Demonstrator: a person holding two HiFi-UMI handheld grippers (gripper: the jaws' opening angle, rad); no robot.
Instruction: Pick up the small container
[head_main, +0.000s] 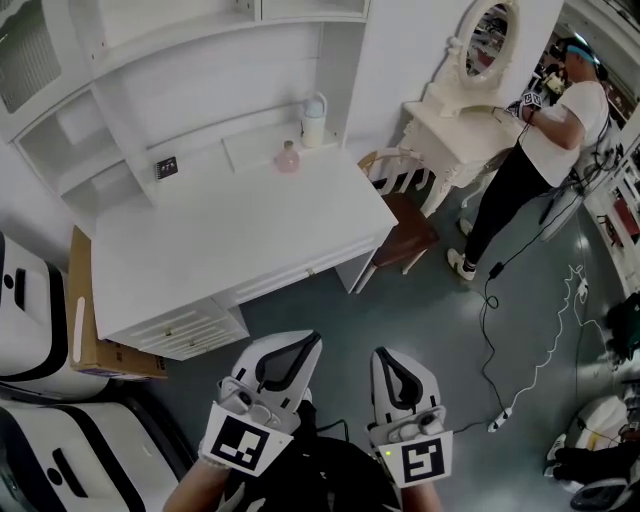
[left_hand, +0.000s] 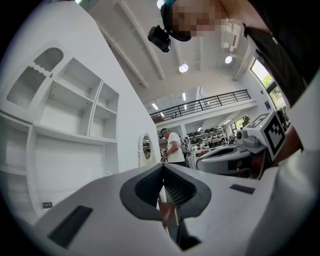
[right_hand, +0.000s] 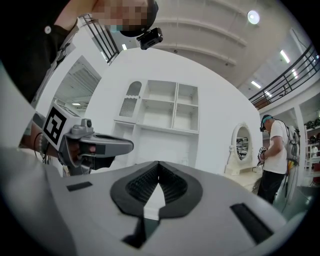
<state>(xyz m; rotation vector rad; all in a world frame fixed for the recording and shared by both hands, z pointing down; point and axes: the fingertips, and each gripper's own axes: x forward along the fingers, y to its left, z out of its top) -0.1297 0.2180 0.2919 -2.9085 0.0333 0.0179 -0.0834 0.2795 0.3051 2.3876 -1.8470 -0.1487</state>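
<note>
Both claws sit at the near edge of the head view, and the hands behind them are cut off by that edge. The left claw (head_main: 310, 342) is closed with nothing in it; its own view shows the jaws meeting at the tip (left_hand: 163, 167). The right claw (head_main: 384, 356) is closed and empty too, with its jaws together (right_hand: 158, 165).

In both claw views the claw's grey body fills the lower half and covers the top of the worktop (head_main: 230, 240), so the container shows only from the head. There is one small pink container (head_main: 288, 158). It stands at the far edge of the worktop, well apart from both claws and under the shelves (head_main: 150, 90). One taller white bottle (head_main: 314, 120) stands just beyond it to the right; what kind of bottle it is cannot be made out.

One chair (head_main: 405, 225) stands at the worktop's right corner, its back partly behind that corner. One box (head_main: 95, 345) on the left is half hidden under the worktop. One person (head_main: 560, 120) stands far right by one oval mirror (head_main: 490, 40), cut by the frame edge. One cable (head_main: 540, 350) trails over the floor (head_main: 430, 310)
</note>
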